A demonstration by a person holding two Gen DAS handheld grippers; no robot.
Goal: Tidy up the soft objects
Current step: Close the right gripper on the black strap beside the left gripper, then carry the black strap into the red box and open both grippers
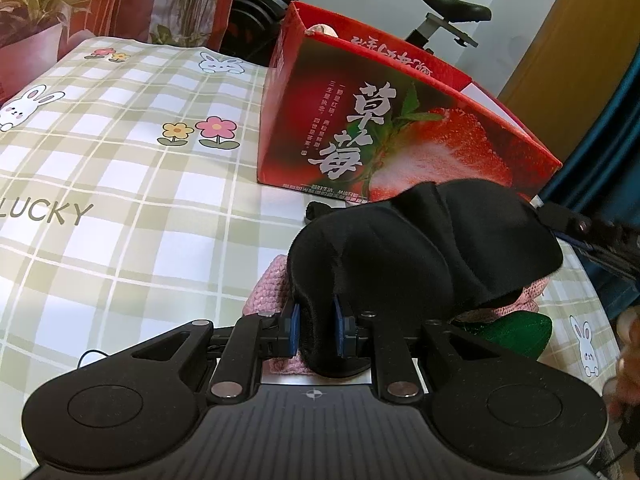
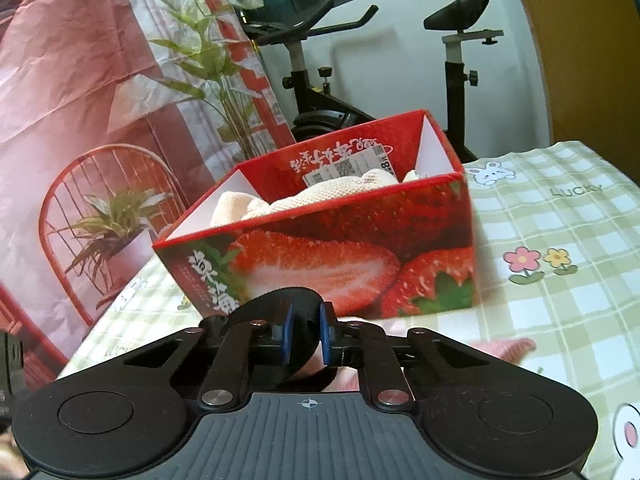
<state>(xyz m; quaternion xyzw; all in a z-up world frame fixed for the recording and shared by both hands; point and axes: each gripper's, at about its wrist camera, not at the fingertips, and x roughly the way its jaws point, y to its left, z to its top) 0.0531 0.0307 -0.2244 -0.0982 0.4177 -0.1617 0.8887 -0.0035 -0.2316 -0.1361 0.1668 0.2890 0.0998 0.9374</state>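
A black padded eye mask [image 1: 424, 256] is held between both grippers just above the checked tablecloth. My left gripper [image 1: 316, 330] is shut on one end of it. My right gripper [image 2: 306, 330] is shut on the other end of the black eye mask [image 2: 280, 304]. A pink knitted cloth [image 1: 268, 288] lies under the mask; it also shows in the right wrist view [image 2: 508, 348]. The red strawberry box [image 1: 384, 120] stands open behind the mask. In the right wrist view the box [image 2: 340, 264] holds a cream knitted cloth [image 2: 320, 196].
A green object [image 1: 520, 330] lies by the pink cloth near the right table edge. The tablecloth [image 1: 120, 160] spreads to the left. An exercise bike [image 2: 400, 80] and a printed backdrop [image 2: 100, 100] stand behind the table.
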